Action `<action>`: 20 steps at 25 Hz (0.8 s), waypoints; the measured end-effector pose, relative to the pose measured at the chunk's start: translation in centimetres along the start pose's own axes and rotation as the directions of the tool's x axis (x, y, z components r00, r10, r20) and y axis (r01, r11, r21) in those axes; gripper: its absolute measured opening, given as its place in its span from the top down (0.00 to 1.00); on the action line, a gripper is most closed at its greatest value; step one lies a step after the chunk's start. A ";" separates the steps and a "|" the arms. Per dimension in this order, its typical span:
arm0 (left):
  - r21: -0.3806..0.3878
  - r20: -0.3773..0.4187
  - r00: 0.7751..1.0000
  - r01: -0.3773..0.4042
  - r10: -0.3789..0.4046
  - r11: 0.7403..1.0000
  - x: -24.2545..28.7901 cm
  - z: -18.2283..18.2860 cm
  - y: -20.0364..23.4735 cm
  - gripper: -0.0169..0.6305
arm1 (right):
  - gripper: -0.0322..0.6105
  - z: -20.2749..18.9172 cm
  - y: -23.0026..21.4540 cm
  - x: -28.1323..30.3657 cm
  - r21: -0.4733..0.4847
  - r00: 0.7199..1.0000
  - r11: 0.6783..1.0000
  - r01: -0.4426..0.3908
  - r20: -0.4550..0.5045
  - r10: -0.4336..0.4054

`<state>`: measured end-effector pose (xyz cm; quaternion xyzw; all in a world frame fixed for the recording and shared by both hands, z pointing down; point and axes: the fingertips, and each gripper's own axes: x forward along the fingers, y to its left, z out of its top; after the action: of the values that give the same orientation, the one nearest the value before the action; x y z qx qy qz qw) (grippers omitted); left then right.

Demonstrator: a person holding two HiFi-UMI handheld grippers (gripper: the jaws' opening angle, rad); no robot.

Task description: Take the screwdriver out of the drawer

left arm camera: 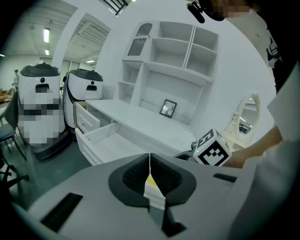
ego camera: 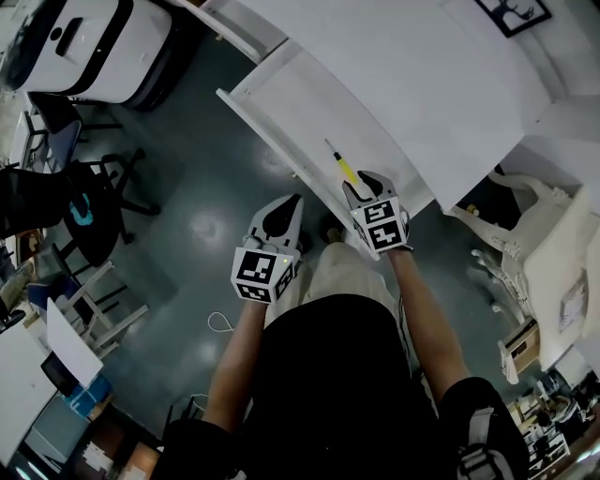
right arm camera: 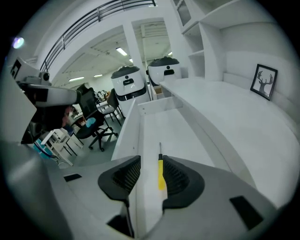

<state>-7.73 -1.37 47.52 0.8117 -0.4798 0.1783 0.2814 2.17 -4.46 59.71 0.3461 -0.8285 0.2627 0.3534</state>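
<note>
The screwdriver [ego camera: 343, 170], with a yellow handle and a thin shaft, lies on the floor of the open white drawer [ego camera: 281, 103]. My right gripper [ego camera: 363, 187] hangs over the drawer's near end, just behind the handle. In the right gripper view the jaws stand wide open around the screwdriver [right arm camera: 161, 172], the handle close to the right-hand pad, with no pad pressing on it. The drawer's [right arm camera: 173, 131] front wall also runs between those jaws. My left gripper [ego camera: 281, 216] is shut and empty in front of the drawer, its pads [left arm camera: 161, 177] meeting.
The white desk top [ego camera: 403, 84] with a framed picture [ego camera: 513, 13] overhangs the drawer. Two white robot-like machines [ego camera: 94, 47] and an office chair [ego camera: 84, 211] stand to the left. An ornate white mirror [ego camera: 525, 216] sits on the right. Shelves [left arm camera: 178, 51] rise behind the desk.
</note>
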 end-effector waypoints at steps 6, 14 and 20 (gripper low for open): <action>-0.002 -0.011 1.000 0.009 -0.009 1.000 0.1 -0.6 -0.1 0.93 | 0.69 -2.0 -0.8 3.4 0.005 0.997 1.000 0.014 -0.082 -0.013; -0.004 -0.027 1.000 0.008 -0.009 1.000 0.4 -0.9 0.6 0.93 | 0.70 -4.3 -1.7 7.0 0.005 0.988 1.000 0.024 -0.153 -0.023; -0.027 -0.044 0.999 0.000 -0.002 1.000 0.8 -2.1 0.9 0.93 | 0.74 -5.4 -2.1 9.5 -0.010 0.982 1.000 0.021 -0.188 -0.022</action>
<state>-8.18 -0.98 49.86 0.8040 -0.4754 0.1895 0.3029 1.12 -5.79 70.73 0.3272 -0.7887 0.2871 0.4341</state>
